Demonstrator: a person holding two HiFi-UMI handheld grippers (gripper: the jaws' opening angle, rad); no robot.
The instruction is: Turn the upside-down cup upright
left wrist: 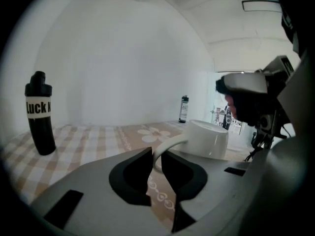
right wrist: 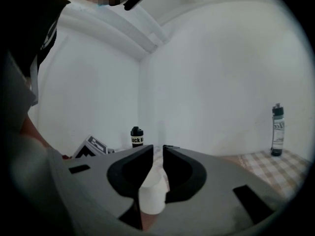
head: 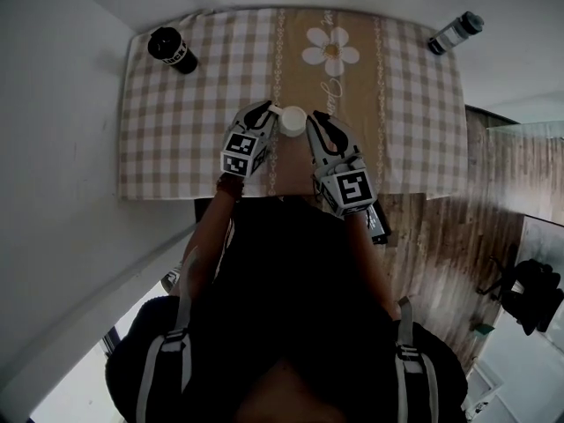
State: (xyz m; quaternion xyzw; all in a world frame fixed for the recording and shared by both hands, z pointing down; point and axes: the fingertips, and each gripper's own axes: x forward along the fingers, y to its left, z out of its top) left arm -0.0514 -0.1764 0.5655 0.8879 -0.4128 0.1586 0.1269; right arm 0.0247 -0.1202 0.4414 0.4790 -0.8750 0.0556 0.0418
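Fingers (right wrist: 129, 173) of the right gripper (right wrist: 157, 148) hide most of the cup (right wrist: 152, 198).

the tablecloth (head: 176, 122) is checked in beige and white – its tan middle band is printed with a white daisy (head: 330, 51). the cup (head: 293, 120) is seen in plain white. a black bottle (head: 172, 49) is banded in white, a grey bottle (head: 456, 33) is capped dark – the floor (head: 441, 236) is patterned in brown wood.

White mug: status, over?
Left gripper shut on handle of white mug. Right gripper slightly open at its side. Which end's up unclear. Black bottle, grey bottle at far corners, clear.
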